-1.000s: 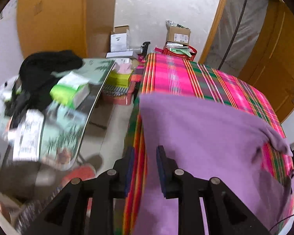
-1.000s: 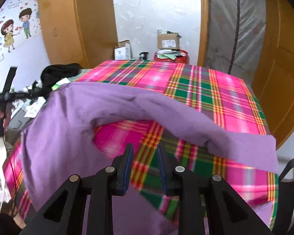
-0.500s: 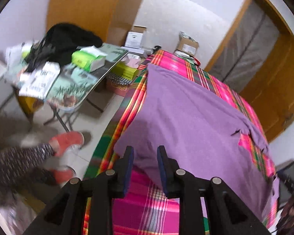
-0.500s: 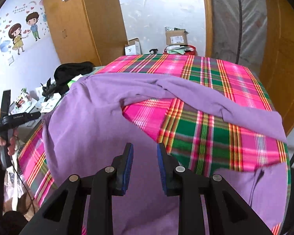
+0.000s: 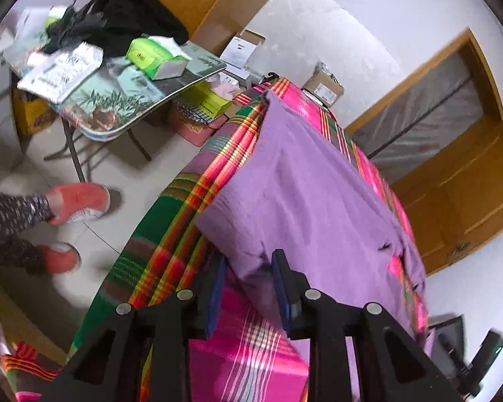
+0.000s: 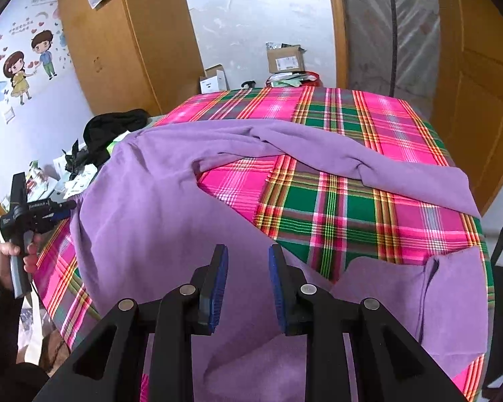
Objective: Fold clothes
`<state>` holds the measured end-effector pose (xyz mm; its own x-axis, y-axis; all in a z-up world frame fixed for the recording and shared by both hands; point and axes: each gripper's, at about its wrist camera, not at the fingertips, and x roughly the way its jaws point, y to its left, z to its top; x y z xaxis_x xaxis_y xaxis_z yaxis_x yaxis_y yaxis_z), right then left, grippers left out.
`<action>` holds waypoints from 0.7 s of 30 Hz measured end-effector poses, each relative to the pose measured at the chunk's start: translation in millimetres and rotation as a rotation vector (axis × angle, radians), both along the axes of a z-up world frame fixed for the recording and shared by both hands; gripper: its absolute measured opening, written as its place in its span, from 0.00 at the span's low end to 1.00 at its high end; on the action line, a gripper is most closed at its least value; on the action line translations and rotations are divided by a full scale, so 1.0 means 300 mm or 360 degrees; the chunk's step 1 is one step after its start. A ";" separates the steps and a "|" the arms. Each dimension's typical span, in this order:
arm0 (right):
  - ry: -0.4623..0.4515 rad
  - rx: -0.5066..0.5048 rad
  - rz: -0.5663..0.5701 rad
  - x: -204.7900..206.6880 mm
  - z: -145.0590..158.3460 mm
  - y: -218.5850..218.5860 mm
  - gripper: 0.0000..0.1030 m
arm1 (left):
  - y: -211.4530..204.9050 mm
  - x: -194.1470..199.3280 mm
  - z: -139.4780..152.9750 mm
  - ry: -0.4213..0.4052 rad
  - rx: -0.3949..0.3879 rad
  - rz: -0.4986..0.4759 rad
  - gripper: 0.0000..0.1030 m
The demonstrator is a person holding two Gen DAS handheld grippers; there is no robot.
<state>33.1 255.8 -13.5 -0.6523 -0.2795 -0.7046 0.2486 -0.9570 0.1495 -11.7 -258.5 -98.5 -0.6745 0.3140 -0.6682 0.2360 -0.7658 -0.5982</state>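
While the left gripper has just been widening around that purple garment corner, right gripper parted and empty, I'd grab deeper before lifting.

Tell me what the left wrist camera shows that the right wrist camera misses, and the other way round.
Only the left wrist view: the person's red shoes on the floor, the green tissue pack on the cluttered side table, and the left gripper up close, jaws just opening, over the purple garment's corner.

Only the right wrist view: the cartoon wall sticker, the garment's long sleeve stretched across the plaid cloth, and the right gripper.

Both: the garment, the plaid cloth, the cardboard box by the wall.
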 end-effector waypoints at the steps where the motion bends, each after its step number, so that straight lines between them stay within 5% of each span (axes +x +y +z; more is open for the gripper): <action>1: 0.0001 0.0000 0.0002 0.000 0.000 -0.001 0.25 | -0.011 -0.004 -0.005 -0.0001 0.0036 0.0019 0.28; 6: -0.0009 -0.0001 0.0011 -0.007 -0.007 -0.007 0.25 | -0.041 -0.032 -0.015 -0.0021 0.0129 0.0086 0.27; 8: -0.0021 -0.0003 0.0010 -0.011 -0.016 -0.009 0.25 | -0.028 -0.048 -0.017 -0.0047 0.0074 0.0067 0.09; 17: -0.0045 -0.0001 -0.0005 -0.023 -0.033 0.000 0.25 | -0.164 0.059 0.124 0.0118 -0.0089 0.0258 0.07; 21: -0.0071 -0.0004 -0.0010 -0.039 -0.049 0.005 0.25 | -0.213 0.096 0.089 0.0014 -0.0167 0.0303 0.07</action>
<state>21.4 257.3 -28.1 -0.6219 -0.2775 -0.7323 0.2358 -0.9581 0.1628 17.1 -322.5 -71.7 -0.7209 0.1098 -0.6843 0.3773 -0.7661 -0.5204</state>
